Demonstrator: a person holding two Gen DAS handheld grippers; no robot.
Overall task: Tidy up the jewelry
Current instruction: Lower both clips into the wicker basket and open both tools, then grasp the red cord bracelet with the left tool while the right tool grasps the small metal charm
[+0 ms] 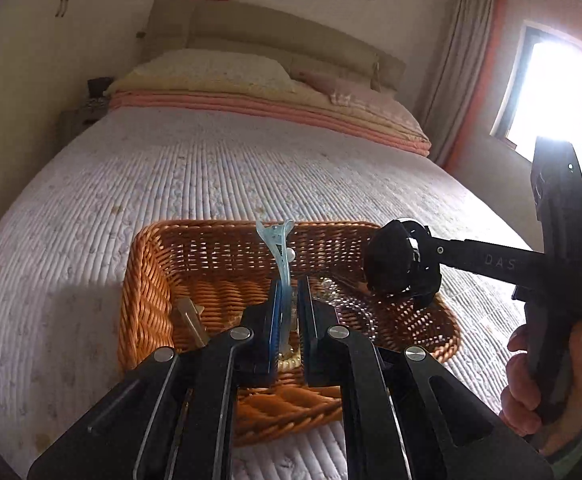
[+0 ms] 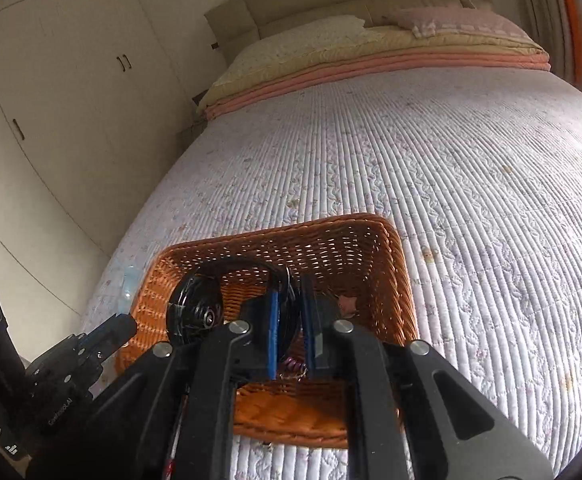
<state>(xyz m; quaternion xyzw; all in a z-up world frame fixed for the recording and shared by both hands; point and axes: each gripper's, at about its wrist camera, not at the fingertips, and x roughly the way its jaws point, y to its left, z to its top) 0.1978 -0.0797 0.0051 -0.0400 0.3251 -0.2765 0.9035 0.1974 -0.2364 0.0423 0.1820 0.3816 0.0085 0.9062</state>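
Bedroom: a bed under a white ribbed quilt (image 1: 211,168), pillows and folded pink and yellow blankets (image 1: 267,100) at the headboard end, a bright window (image 1: 563,112) to one side, white wardrobe doors (image 2: 71,80) to the other. Orange wicker basket (image 1: 147,280) sits on the quilt near the foot edge of the bed. Left gripper (image 1: 289,312) over the basket's near half, jaws closed on a pale blue hair clip (image 1: 281,256) that sticks up past the fingertips. Right gripper (image 2: 289,320) also above the basket, jaws clamped on a black coiled hair accessory (image 2: 195,312); most of it hangs out to the left of the fingers. A hand (image 1: 547,384) grips the right gripper's handle. Beige clip (image 1: 191,320) lies in the basket's left near corner, other small pieces indistinct.
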